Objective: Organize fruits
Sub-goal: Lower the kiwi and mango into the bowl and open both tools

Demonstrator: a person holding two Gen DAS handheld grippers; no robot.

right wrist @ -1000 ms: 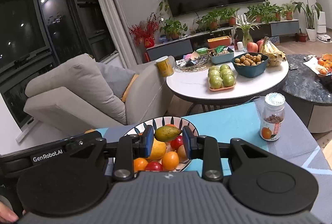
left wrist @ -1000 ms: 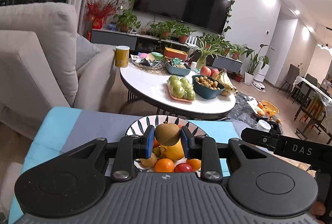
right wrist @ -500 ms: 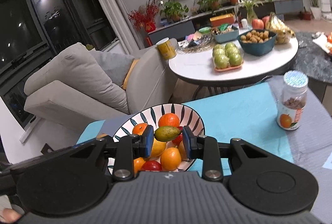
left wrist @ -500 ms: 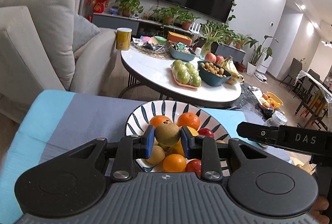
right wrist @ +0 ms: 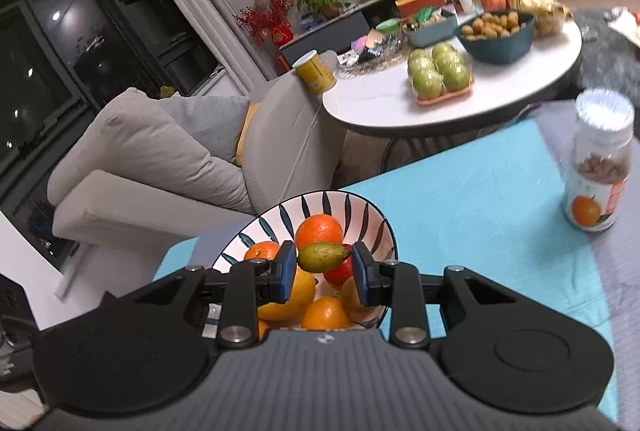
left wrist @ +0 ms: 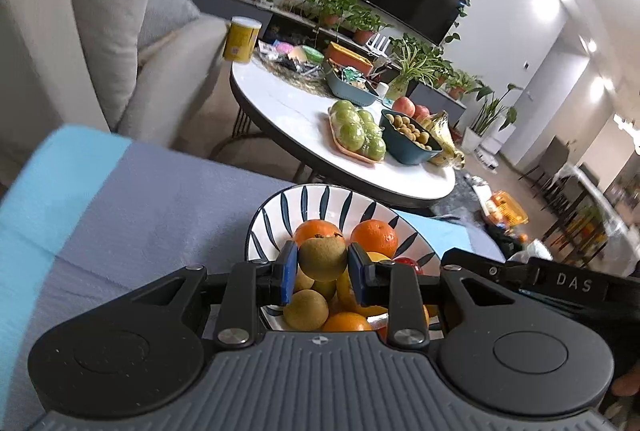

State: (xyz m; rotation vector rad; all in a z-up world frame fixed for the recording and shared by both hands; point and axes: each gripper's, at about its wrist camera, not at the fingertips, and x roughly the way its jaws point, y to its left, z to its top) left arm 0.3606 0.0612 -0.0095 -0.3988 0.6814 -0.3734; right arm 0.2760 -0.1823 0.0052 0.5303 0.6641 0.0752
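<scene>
Left gripper pinches a brown round fruit between its blue pads, above the striped bowl of oranges. Right gripper pinches a small green mango over that bowl; jar far right.
</scene>
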